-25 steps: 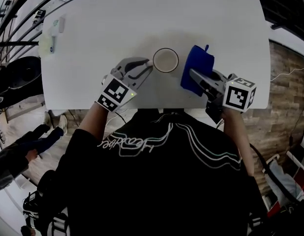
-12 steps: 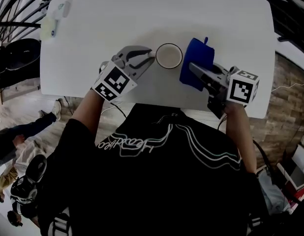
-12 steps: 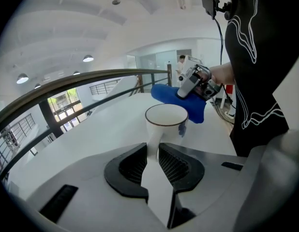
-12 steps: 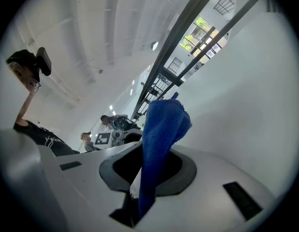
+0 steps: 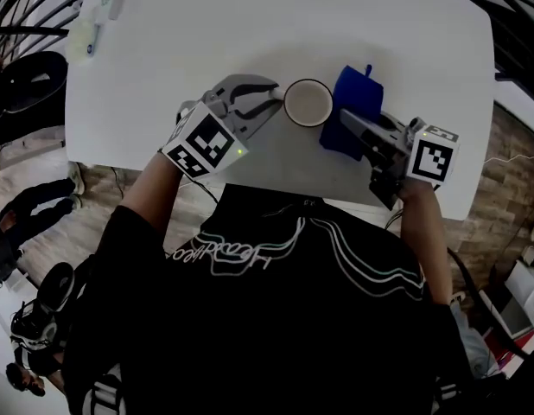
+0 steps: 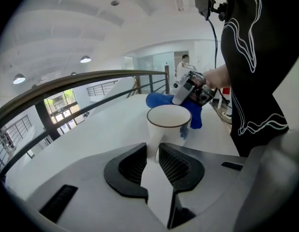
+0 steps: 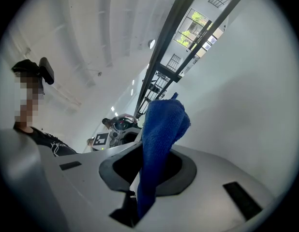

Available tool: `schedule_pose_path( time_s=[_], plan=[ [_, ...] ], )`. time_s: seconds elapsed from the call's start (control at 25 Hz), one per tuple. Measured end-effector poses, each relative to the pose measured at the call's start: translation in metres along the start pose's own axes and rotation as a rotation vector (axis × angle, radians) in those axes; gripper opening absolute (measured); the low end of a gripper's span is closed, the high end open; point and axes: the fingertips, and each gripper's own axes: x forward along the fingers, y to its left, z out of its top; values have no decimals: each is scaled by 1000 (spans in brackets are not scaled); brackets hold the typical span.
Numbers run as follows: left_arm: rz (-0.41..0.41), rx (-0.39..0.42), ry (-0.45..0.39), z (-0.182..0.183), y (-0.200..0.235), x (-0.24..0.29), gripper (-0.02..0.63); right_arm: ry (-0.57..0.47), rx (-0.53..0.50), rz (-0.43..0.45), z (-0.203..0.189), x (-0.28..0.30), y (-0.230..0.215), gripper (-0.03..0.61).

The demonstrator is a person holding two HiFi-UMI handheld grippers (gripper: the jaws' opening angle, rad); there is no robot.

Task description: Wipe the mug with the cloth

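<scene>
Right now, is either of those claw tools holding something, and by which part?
The left gripper clamps the white ceramic mug by its handle; the right gripper pinches the blue terry cloth near one end.

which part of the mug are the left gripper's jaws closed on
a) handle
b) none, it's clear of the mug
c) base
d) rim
a: in the left gripper view the left gripper has both pads pressed on the handle of the mug, with the rim left free.
</scene>
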Motion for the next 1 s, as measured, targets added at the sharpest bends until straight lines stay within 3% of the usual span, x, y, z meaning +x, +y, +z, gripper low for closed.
schedule_pose_path(
  time_s=[0.16,0.4,0.56,0.8,1.0],
  plan=[
    [5,-4,-17,6,1,2,81,23,-2,-22,-1,1,-5,54],
    [14,0,-27,9,-4,5,81,79,-44,-169,-9,3,-29,54],
    [17,11,-30,11,-7,6,81,117,-69,-224,-13,4,-38,54],
    [-4,35,-36,9,-4,6,81,157,-71,-229,-14,9,-41,54],
    [-25,51,-46,6,-5,6,81,170,-86,-171,-10,3,-30,54]
  ],
)
